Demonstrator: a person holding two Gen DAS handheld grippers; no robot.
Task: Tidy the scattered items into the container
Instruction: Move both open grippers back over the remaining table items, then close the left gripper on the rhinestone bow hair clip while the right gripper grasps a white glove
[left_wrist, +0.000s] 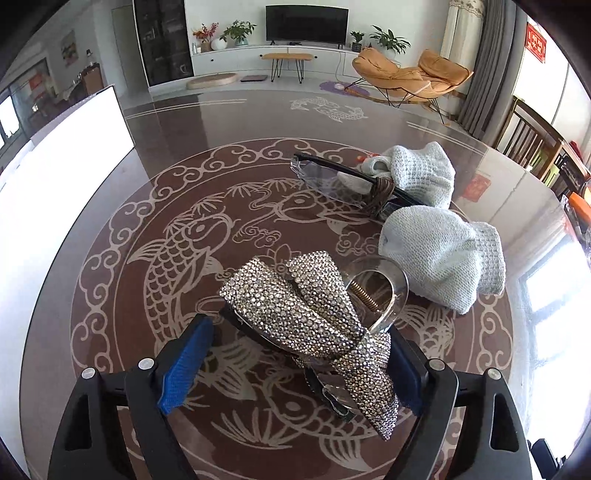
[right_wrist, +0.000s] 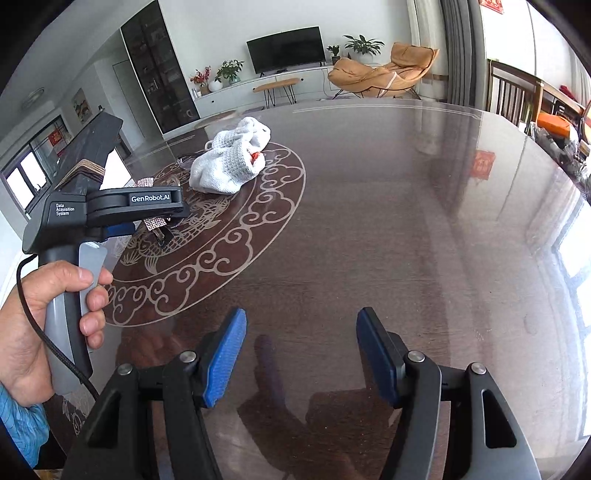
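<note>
**Sparkly bow clip between the left fingers**

Left gripper spread wide around the sparkly bow clip; cannot tell if pinching it yet. Covered in tiny shiny stones, bow-shaped, with a clear round clip and a coiled spring at 2 o'clock. Soft knitted socks and glasses farther off at 1 o'clock. Right gripper spread apart over bare shiny table, holding nothing.

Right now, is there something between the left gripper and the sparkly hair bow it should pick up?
Nothing visible. The hair bow already lies between the open fingers of the left gripper. The clear hair claw sits just behind the bow, not in front.
</note>
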